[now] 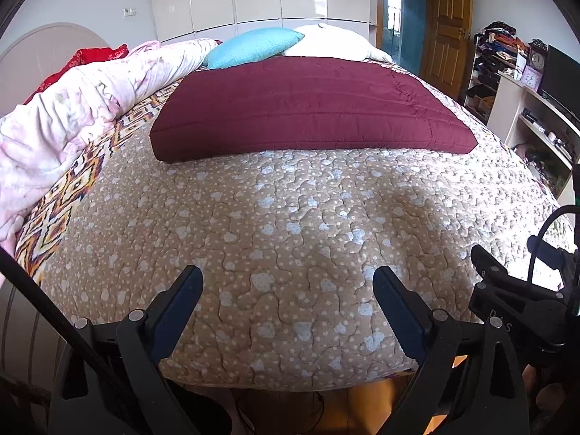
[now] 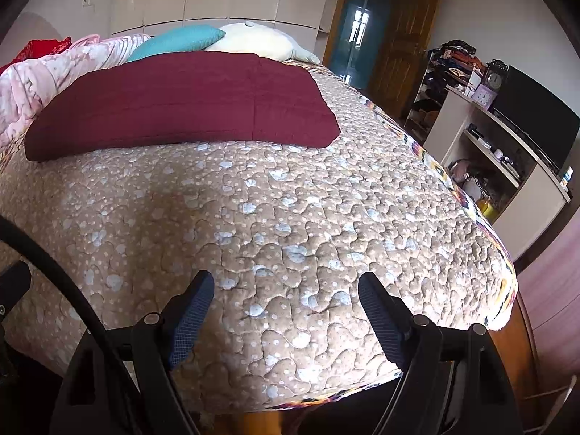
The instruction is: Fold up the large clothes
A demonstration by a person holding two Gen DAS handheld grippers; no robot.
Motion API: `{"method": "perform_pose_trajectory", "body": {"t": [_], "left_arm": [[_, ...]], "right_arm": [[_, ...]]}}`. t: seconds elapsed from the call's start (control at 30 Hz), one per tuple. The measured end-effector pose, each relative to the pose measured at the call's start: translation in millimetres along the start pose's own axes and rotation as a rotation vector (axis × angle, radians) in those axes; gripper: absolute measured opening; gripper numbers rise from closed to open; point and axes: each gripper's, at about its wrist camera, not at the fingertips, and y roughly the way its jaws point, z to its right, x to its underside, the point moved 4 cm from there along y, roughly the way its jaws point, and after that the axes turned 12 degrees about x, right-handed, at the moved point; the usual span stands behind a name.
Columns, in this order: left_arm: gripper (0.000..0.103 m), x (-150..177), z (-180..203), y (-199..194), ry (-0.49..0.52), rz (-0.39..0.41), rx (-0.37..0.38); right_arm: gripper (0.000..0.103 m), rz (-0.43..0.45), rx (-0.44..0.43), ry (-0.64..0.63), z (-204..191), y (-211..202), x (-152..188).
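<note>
On bed (image 1: 290,217): maroon quilted garment (image 1: 311,105) folded flat, rectangular; left claw (image 1: 288,282), right claw (image 2: 286,290) both released, empty.

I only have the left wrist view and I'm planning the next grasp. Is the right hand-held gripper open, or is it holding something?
Observer: The right hand-held gripper is open, with nothing between its fingers. It is over the near part of the quilt.
Operator: Is the maroon piece near its fingers?
Observer: No. The folded maroon garment lies farther up the bed, apart from the fingers and left of that view's centre.
</note>
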Motion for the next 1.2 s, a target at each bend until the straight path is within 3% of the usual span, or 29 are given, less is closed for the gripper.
{"method": "perform_pose_trajectory", "body": {"t": [1.2], "left_arm": [[0.094,5.7,-10.1,6.5,-0.006,-0.02,-0.023]], "right_arm": [[0.087,0.006,-0.03,-0.073,-20.3,-3.2,6.8]]}}
